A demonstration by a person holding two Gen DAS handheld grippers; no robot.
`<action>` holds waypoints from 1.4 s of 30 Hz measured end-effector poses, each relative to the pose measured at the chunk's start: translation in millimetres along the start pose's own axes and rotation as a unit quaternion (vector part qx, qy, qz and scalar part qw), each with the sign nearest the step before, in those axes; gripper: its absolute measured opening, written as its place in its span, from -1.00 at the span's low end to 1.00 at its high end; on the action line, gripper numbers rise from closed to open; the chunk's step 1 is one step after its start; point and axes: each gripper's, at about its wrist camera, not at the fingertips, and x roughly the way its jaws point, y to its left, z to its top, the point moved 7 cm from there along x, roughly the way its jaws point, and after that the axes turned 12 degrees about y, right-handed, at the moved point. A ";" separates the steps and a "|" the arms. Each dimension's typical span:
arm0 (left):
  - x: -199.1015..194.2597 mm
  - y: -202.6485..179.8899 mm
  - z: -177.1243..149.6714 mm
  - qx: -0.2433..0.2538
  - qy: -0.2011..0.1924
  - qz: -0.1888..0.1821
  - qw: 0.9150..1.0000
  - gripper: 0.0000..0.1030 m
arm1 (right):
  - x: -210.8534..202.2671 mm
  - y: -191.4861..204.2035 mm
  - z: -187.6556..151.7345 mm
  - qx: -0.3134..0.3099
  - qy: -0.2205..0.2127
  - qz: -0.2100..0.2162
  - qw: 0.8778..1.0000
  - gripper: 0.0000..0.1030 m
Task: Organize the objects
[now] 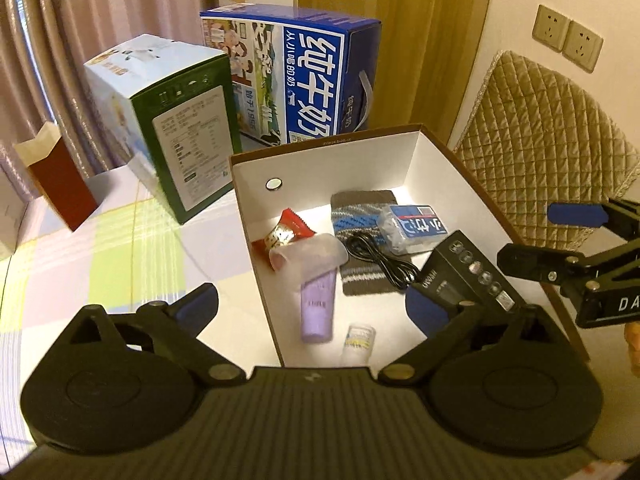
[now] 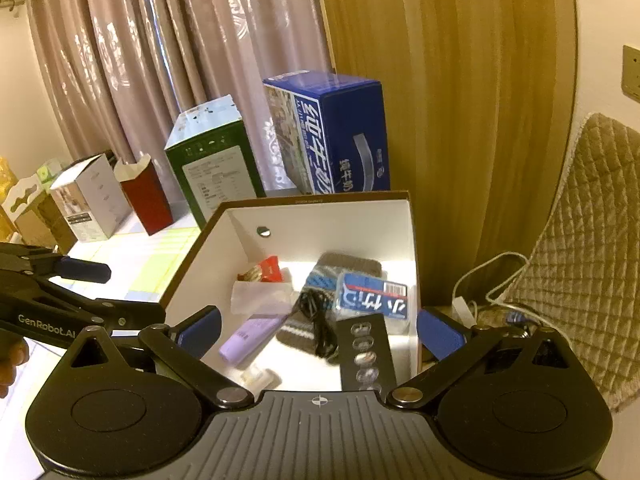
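An open cardboard box (image 1: 400,152) with a white inside stands on the table. In it lie a red snack packet (image 1: 294,226), a purple tube (image 1: 318,308), a grey-blue knitted pouch (image 1: 360,216), a black cable (image 1: 380,260), a blue tissue pack (image 1: 416,228), a black carton (image 1: 472,276) and a small bottle (image 1: 360,340). My left gripper (image 1: 312,310) hangs open above the box's near left wall, nothing between its fingers. My right gripper (image 2: 320,332) is open and empty above the near right side. Each shows in the other's view: right gripper (image 1: 548,236), left gripper (image 2: 108,294).
Behind the box stand a blue milk carton (image 1: 304,80), a green carton (image 1: 180,136), a red paper box (image 1: 60,188) and a white box (image 2: 88,200). A quilted chair (image 1: 552,140) and a white cord (image 2: 480,280) are to the right. Curtains hang behind the plaid tablecloth (image 1: 100,264).
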 end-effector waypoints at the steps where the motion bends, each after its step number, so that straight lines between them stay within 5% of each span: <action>1: -5.2 -0.8 -3.6 -0.001 -0.002 0.003 1.000 0.92 | -3.3 2.0 -3.1 0.001 0.001 0.001 1.000 0.96; 20: -79.9 -5.2 -87.1 -0.044 -0.022 0.027 0.998 0.94 | -52.8 55.3 -64.4 0.002 0.010 0.017 1.000 0.96; 42: -168.7 67.0 -243.6 -0.092 -0.019 0.034 0.995 0.94 | -94.5 203.0 -160.7 -0.010 0.042 0.025 0.999 0.96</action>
